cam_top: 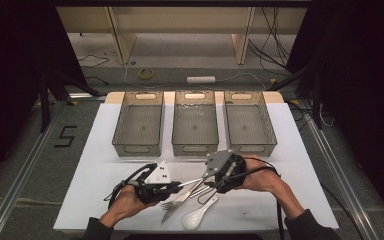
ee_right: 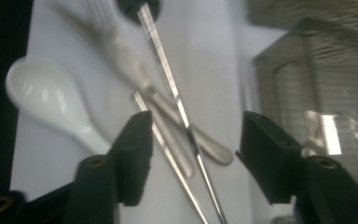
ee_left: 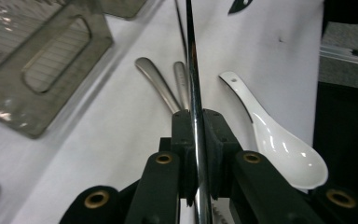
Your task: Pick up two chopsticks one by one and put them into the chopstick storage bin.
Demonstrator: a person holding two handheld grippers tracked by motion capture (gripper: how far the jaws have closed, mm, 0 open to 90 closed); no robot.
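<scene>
My left gripper (cam_top: 178,185) is shut on a long thin steel utensil (cam_top: 193,182), which shows edge-on between its pads in the left gripper view (ee_left: 194,70). The utensil reaches right to my right gripper (cam_top: 215,178). In the right gripper view the right gripper (ee_right: 193,127) is open, its jaws standing on either side of the steel utensil (ee_right: 168,74) without touching it. A steel fork (cam_top: 176,202) and a white ceramic spoon (cam_top: 197,216) lie on the table below the two grippers. The fork's handle (ee_left: 156,81) and the spoon (ee_left: 279,144) lie beyond the left jaws.
Three clear plastic bins (cam_top: 138,122) (cam_top: 195,122) (cam_top: 248,122) stand in a row at the back of the white table sheet (cam_top: 100,165). A knife (cam_top: 170,214) lies beside the fork. Aluminium rails run along both table sides.
</scene>
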